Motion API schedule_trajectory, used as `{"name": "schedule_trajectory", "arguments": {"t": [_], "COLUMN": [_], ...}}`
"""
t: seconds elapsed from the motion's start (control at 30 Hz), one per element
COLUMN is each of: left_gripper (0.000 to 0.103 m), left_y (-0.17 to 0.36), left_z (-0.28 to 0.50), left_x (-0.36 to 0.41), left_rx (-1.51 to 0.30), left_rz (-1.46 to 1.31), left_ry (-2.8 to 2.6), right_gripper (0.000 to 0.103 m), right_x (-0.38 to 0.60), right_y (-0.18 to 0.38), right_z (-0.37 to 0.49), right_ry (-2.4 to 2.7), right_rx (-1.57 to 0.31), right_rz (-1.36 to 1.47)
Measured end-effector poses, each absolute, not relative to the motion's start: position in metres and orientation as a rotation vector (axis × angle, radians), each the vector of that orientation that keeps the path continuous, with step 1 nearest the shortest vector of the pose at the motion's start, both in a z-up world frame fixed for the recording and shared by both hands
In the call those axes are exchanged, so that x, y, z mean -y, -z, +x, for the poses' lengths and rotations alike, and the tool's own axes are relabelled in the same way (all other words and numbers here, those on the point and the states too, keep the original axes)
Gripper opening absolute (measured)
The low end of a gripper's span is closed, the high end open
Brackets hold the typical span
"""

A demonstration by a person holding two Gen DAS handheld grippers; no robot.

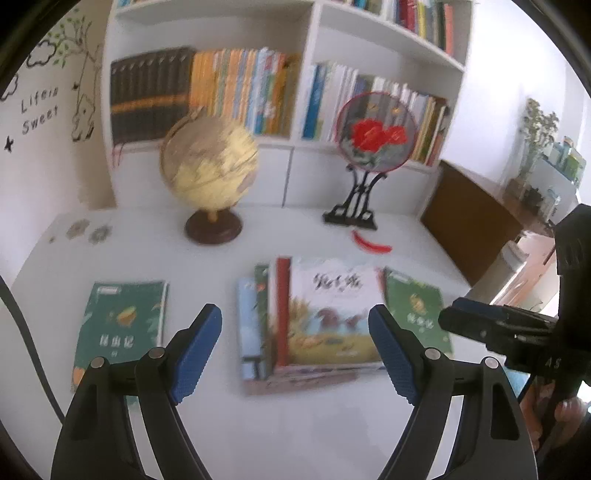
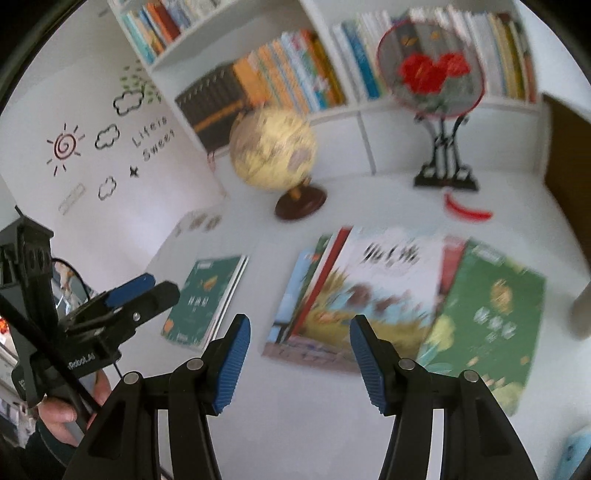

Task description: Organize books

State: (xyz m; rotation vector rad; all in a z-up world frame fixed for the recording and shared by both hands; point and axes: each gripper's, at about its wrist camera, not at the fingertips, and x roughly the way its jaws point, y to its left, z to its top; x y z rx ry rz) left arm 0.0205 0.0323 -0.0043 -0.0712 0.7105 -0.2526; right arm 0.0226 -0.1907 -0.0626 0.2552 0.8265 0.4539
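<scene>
- The left gripper [image 1: 295, 343], black arms with blue ribbed pads, fills the lower part of the left wrist view; its jaws stand spread wide with nothing between the pads, held above the white tabletop [image 1: 332, 424].
- The right gripper [image 2: 300, 354], of the same black-and-blue make, sits low in the right wrist view; its jaws stand apart and pinch nothing.
- A stack of picture books [image 1: 317, 325] lies flat at centre frame in the left view, topped by a white-and-yellow cover with a red spine; lower books stick out at its left edge.
- A green paperback with a yellow motif [image 1: 122, 325] lies alone at lower left of that view, well apart from the stack.
- Another green paperback [image 2: 487, 325] lies at the right side of the right view, touching and partly overlapping the stack's right edge.
- A cream globe on a dark round base [image 1: 208, 162] stands behind the books, upper centre.
- A round fan with red flowers on a black stand [image 1: 376, 133] stands to the globe's right, a red tassel [image 1: 369, 243] on the table near its foot.
- A white bookshelf [image 1: 310, 33] full of upright books fills the top of both views.
- Both pictures are blurred.
</scene>
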Motion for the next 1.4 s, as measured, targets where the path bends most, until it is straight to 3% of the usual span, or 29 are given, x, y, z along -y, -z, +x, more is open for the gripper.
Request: {"name": "schedule_trajectory", "arguments": {"t": [0.17, 0.4, 0.73, 1.4], "left_gripper": [0.086, 0.084, 0.08, 0.08], "left_y": [0.006, 0.085, 0.165, 0.181], "left_z": [0.034, 0.088, 0.136, 0.144], "left_x": [-0.007, -0.003, 0.002, 0.017], "left_rx": [-0.684, -0.825, -0.994, -1.052], "left_rz": [-0.071, -0.167, -0.208, -0.219], "left_ry": [0.295, 0.379, 0.363, 0.399], "right_gripper": [0.063, 0.066, 0.055, 0.055], "right_x": [0.23, 0.248, 0.244, 0.227], "right_y": [0.052, 0.095, 0.182, 0.217], "right_z": [0.029, 0.063, 0.111, 0.136], "right_ry": [-0.434, -0.371, -0.342, -0.33], "right_rx": [-0.755, -0.808, -0.988, -1.072], "right_rz": [0.331, 0.383, 0.381, 0.298]}}
